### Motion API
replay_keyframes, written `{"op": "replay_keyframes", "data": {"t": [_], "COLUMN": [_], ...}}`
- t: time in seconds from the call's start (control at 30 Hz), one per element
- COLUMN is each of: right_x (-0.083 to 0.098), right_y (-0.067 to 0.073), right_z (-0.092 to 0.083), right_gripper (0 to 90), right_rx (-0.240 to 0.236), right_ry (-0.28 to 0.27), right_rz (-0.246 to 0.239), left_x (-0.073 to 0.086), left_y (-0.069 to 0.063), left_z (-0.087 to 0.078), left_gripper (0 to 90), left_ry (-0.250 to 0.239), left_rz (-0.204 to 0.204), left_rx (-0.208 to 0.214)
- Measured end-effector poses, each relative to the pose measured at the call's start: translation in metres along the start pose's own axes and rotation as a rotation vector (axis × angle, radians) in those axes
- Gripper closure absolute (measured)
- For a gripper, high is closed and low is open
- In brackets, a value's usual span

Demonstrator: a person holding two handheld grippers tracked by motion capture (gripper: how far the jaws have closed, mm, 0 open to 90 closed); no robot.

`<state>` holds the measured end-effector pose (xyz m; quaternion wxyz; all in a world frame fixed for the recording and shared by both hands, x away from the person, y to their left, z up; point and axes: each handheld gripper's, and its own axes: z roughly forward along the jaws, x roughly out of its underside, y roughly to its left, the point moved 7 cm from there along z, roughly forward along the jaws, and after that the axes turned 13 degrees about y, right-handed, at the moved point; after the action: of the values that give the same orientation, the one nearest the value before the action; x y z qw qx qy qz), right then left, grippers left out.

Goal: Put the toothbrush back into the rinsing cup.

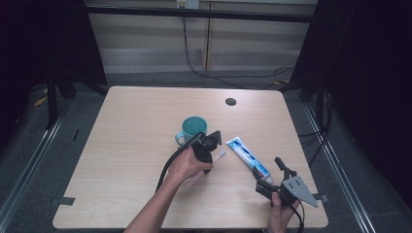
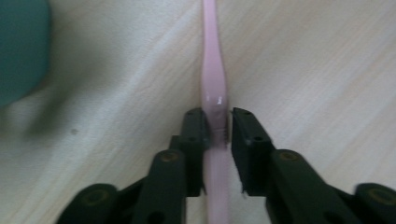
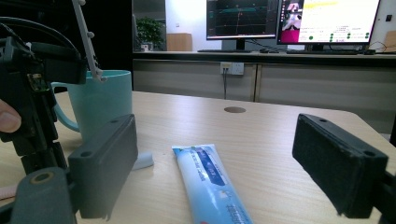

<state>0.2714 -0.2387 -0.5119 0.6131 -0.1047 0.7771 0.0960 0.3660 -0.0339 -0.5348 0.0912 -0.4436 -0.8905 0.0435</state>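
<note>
One pink toothbrush [image 2: 214,88] clamped in the left tool [image 2: 215,122]; right tool [image 3: 215,172] wide; one toothpaste tube [image 1: 248,157], one mug [image 1: 193,129].

the table [image 1: 126,145] lies open across its whole 9 o'clock half and along the far edge toward 12 o'clock, apart from a small dark grommet [image 1: 231,101] toward 1 o'clock. around the centre the way is crowded: the teal mug [image 1: 193,129] stands there, with the left gripper [image 1: 212,141] just beside it at 5 o'clock, clamped on the pink toothbrush [image 1: 219,155] lying on the wood. the toothpaste tube [image 1: 248,156] lies slantwise at 3 o'clock of that brush, leaving a narrow lane between them. the right gripper [image 1: 272,170], jaws wide, blocks the 5 o'clock corner by the tube's near end.
</note>
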Motion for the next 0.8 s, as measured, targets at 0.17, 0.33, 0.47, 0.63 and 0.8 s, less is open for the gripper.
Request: {"op": "replay_keyframes", "data": {"t": [0.17, 0.33, 0.47, 0.63, 0.8], "right_x": [0.0, 0.0, 0.0, 0.0, 0.0], "right_y": [0.0, 0.0, 0.0, 0.0, 0.0], "right_z": [0.0, 0.0, 0.0, 0.0, 0.0], "right_gripper": [13.5, 13.5, 13.5, 13.5, 13.6], "right_rx": [0.0, 0.0, 0.0, -0.001, -0.001], "right_ry": [0.0, 0.0, 0.0, 0.0, 0.001], "right_rz": [0.0, 0.0, 0.0, 0.0, 0.0], "left_x": [0.0, 0.002, 0.005, 0.01, 0.013], "left_y": [-0.002, 0.001, 0.007, 0.011, 0.012], "left_z": [0.0, 0.0, 0.0, -0.001, -0.007], "left_gripper": [79.1, 79.5, 79.5, 79.5, 84.2], "left_ry": [-0.005, -0.015, -0.017, -0.028, -0.054], "left_rz": [0.009, 0.007, -0.004, -0.012, -0.005], "left_rx": [-0.017, -0.035, -0.01, 0.025, 0.049]}}
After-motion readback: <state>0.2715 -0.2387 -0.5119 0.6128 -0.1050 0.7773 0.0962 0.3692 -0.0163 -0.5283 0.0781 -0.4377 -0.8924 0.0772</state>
